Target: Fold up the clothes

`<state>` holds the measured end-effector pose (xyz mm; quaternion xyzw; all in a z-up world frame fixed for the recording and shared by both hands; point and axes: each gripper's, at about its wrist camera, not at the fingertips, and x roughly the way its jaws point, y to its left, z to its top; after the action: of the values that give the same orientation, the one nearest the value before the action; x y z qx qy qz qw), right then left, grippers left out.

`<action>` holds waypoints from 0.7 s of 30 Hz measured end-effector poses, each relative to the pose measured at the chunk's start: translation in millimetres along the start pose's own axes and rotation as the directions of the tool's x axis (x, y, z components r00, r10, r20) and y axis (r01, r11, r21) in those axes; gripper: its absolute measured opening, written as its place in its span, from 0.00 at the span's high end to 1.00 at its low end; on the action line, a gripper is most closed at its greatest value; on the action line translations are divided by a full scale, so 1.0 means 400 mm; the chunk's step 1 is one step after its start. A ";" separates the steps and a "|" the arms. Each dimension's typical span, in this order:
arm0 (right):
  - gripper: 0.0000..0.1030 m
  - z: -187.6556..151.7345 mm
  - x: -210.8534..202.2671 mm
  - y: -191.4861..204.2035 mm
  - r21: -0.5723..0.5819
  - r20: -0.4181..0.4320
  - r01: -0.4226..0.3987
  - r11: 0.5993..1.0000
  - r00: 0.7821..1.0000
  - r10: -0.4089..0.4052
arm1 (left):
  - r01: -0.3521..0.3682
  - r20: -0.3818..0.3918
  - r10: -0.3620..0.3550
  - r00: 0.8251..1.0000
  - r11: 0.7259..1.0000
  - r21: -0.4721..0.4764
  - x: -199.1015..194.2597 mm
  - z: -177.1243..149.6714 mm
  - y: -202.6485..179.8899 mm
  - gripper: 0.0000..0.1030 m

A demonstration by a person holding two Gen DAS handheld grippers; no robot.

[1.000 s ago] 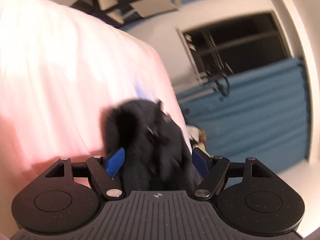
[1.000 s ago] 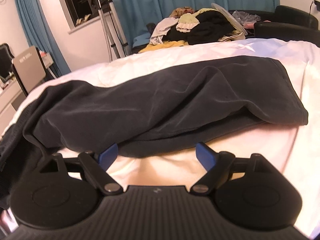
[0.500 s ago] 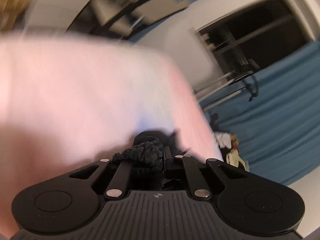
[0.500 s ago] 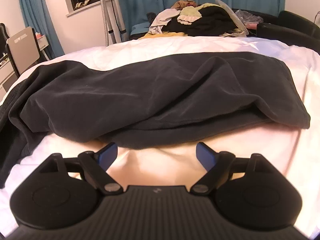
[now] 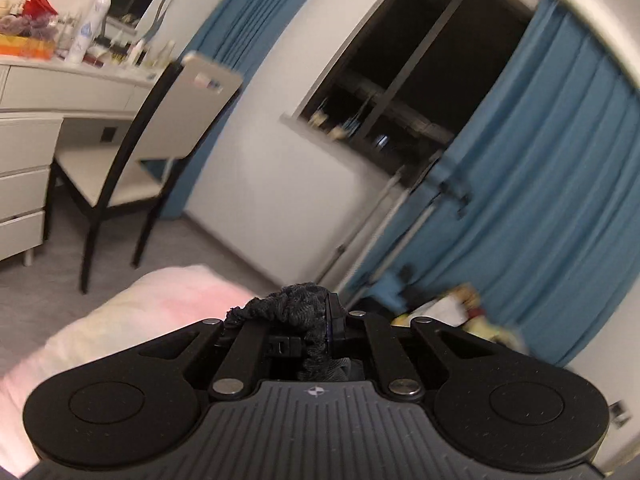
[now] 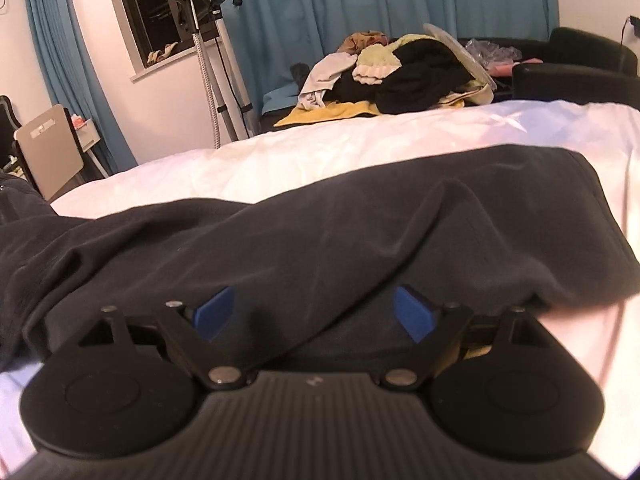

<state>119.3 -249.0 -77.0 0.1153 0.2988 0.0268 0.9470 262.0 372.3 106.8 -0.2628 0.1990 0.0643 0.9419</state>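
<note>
A large black garment (image 6: 320, 240) lies spread and rumpled across the white bed (image 6: 320, 148). My right gripper (image 6: 314, 312) hovers low over its near edge. Its blue fingers (image 6: 214, 312) stand wide and are still opening, with the dark cloth lying between and under them and no pad pressing on it. In the left wrist view, my left gripper (image 5: 320, 312) is shut on a bunched corner of black cloth (image 5: 288, 304), raised above the bed's corner (image 5: 152, 304). The rest of that cloth hangs out of sight below the gripper.
A pile of mixed clothes (image 6: 400, 76) sits beyond the bed's far edge, beside a dark armchair (image 6: 580, 56). A metal stand (image 6: 208, 60) rises by the window. A chair (image 5: 160, 120) and a cluttered white dresser (image 5: 32, 92) stand past the bed's corner.
My left gripper shut on the black cloth, then lifted and rolled, so its view swung from the bed to the room. My right gripper slid forward over the garment's near edge.
</note>
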 end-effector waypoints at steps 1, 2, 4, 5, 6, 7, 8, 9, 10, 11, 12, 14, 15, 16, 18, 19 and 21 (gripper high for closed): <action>0.13 0.006 0.014 -0.001 -0.003 -0.003 0.005 1.000 1.000 -0.005 | -0.042 -0.028 0.043 0.999 0.999 0.032 0.041 -0.012 0.011 0.90; 0.13 0.013 0.026 -0.004 0.001 -0.005 0.009 1.000 1.000 -0.009 | -0.074 -0.058 0.077 0.995 0.996 0.058 0.093 -0.029 0.025 0.90; 0.11 0.024 0.050 -0.017 0.023 0.008 0.015 1.000 1.000 -0.015 | -0.102 -0.113 0.110 0.987 0.992 0.076 0.165 -0.074 0.077 0.90; 0.11 0.027 0.063 -0.024 0.037 0.004 0.021 0.999 1.000 -0.021 | -0.117 -0.138 0.126 0.982 0.990 0.074 0.202 -0.090 0.097 0.90; 0.11 0.029 0.076 -0.031 0.050 0.000 0.026 0.998 1.000 -0.026 | -0.133 -0.161 0.143 0.977 0.988 0.072 0.237 -0.105 0.115 0.89; 0.11 0.030 0.092 -0.037 0.057 -0.009 0.031 0.998 1.000 -0.030 | -0.147 -0.177 0.154 0.972 0.988 0.056 0.254 -0.115 0.136 0.89; 0.11 0.030 0.107 -0.043 0.062 -0.018 0.035 0.997 0.999 -0.034 | -0.160 -0.192 0.164 0.968 0.986 0.035 0.266 -0.124 0.158 0.89; 0.11 0.027 0.118 -0.044 0.061 -0.027 0.037 0.997 0.999 -0.035 | -0.160 -0.206 0.161 0.965 0.987 0.022 0.273 -0.126 0.169 0.88; 0.11 0.025 0.129 -0.045 0.059 -0.036 0.038 0.998 0.999 -0.036 | -0.156 -0.220 0.155 0.963 0.988 0.012 0.278 -0.126 0.177 0.81; 0.11 0.026 0.137 -0.046 0.059 -0.041 0.038 0.998 0.999 -0.036 | -0.148 -0.236 0.147 0.961 0.989 0.013 0.279 -0.124 0.178 0.74; 0.10 0.026 0.139 -0.045 0.059 -0.041 0.034 0.998 0.999 -0.032 | -0.131 -0.265 0.133 0.955 0.991 0.026 0.277 -0.122 0.174 0.55; 0.10 0.029 0.141 -0.044 0.063 -0.042 0.025 0.998 0.999 -0.023 | -0.090 -0.321 0.117 0.940 0.991 0.100 0.256 -0.120 0.158 0.23; 0.10 0.030 0.140 -0.045 0.067 -0.049 0.022 0.998 0.999 -0.018 | -0.092 -0.324 0.144 0.935 0.981 0.171 0.240 -0.126 0.143 0.05; 0.10 0.030 0.137 -0.047 0.071 -0.057 0.020 0.997 0.998 -0.016 | -0.108 -0.313 0.188 0.931 0.960 0.257 0.216 -0.130 0.123 0.01; 0.10 0.027 0.121 -0.053 0.103 -0.063 0.006 0.995 0.998 0.000 | -0.126 -0.320 0.237 0.917 0.936 0.329 0.173 -0.131 0.112 0.01; 0.10 0.025 0.111 -0.057 0.124 -0.063 -0.003 0.992 0.998 0.011 | -0.141 -0.327 0.253 0.910 0.934 0.329 0.149 -0.133 0.111 0.01; 0.10 0.026 0.086 -0.067 0.182 -0.054 -0.027 0.983 0.998 0.037 | -0.187 -0.323 0.279 0.904 0.939 0.288 0.088 -0.137 0.103 0.01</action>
<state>152.9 -273.0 -94.5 0.2048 0.3250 0.0180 0.9231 266.1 379.5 30.1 -0.1232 0.4045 0.1024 0.9004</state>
